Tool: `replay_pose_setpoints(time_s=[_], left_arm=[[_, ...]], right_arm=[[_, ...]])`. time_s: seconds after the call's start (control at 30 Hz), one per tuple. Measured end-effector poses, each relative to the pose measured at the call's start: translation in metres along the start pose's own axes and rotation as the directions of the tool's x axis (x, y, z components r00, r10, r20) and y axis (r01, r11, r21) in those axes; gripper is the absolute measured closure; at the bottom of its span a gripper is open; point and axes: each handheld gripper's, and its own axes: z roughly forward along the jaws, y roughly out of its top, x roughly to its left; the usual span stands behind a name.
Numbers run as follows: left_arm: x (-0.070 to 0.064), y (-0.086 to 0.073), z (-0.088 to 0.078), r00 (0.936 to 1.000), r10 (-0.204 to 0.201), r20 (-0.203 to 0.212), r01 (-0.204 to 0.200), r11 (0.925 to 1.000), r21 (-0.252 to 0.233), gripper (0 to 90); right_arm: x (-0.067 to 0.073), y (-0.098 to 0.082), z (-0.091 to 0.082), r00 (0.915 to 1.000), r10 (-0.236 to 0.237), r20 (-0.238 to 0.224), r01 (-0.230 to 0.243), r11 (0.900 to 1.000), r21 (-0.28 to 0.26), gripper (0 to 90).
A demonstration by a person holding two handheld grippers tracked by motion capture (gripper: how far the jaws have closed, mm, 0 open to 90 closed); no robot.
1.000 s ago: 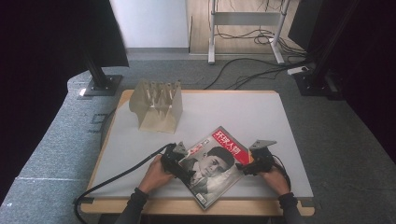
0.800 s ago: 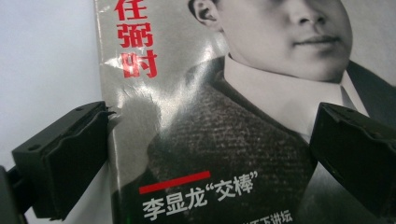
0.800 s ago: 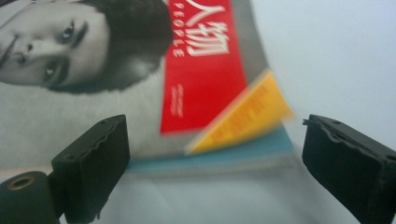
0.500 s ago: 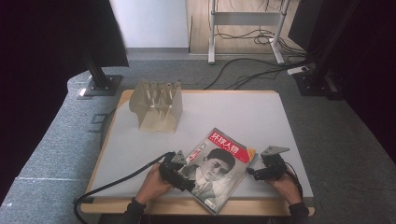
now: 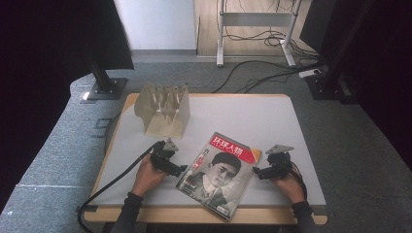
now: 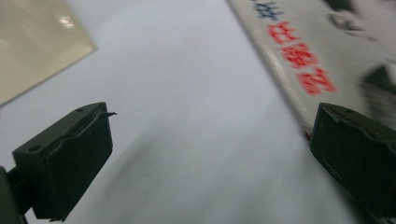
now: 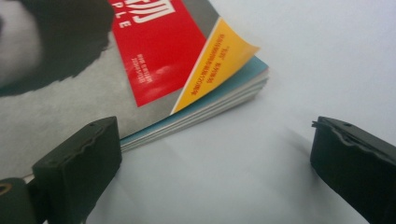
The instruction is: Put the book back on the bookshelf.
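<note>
Glossy magazine (image 5: 221, 172) with a red title block and a black-and-white portrait on the cover lies flat on the white-topped desk (image 5: 252, 116), turned at an angle near the front edge. Using the magazine as the reference: the beige slotted rack (image 5: 163, 109) stands well beyond its top-left corner, further back on the desk.

Left hand-held gripper (image 5: 180, 170) sits just beside the magazine's left edge, jaws spread wide with nothing between them. In the left gripper view the magazine's edge runs right by one black jaw, whether it touches I can't tell, and the rest of the gap is bare desk.

Right hand-held gripper (image 5: 256, 172) is just off the magazine's right edge, near the top-right corner. Its jaws have just been opening and now stand wide apart, gripping nothing. In the right gripper view one jaw sits at the page edges, and the yellow corner of the cover curls up a bit off the stacked pages, with bare desk between the jaws.

Black cable (image 5: 111, 182) trails from the left one off the desk's front-left corner.
</note>
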Motion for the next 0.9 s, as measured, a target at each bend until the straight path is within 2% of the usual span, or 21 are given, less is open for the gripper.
replay_pose_setpoints(time_s=[0.13,0.23,0.37,0.67,0.9], left_arm=[[0.007,-0.001,0.009,0.9996,-0.021,-0.020,0.021,0.9998,0.008,0.0],[0.009,-0.001,0.016,0.9988,-0.048,0.008,0.048,0.9988,-0.006,0.0],[0.004,-0.001,0.019,0.9976,-0.055,0.043,0.056,0.9983,-0.018,0.0],[-0.012,-0.007,0.013,0.9991,-0.031,0.028,0.032,0.9990,-0.032,0.0],[-0.025,-0.011,0.010,0.9988,-0.014,0.048,0.016,0.9988,-0.046,0.0]], right_arm=[[-0.002,0.009,0.007,1.0000,0.001,0.006,-0.001,1.000,0.007,0.8],[-0.003,0.013,0.011,1.0000,0.001,0.007,-0.001,1.000,0.010,0.6],[-0.006,0.024,0.021,0.9999,-0.001,0.013,0.001,1.000,0.014,0.7],[-0.011,0.045,0.039,0.9990,0.014,0.043,-0.014,1.000,0.018,0.8],[-0.015,0.055,0.050,0.9975,0.035,0.062,-0.036,0.999,0.011,1.1]])
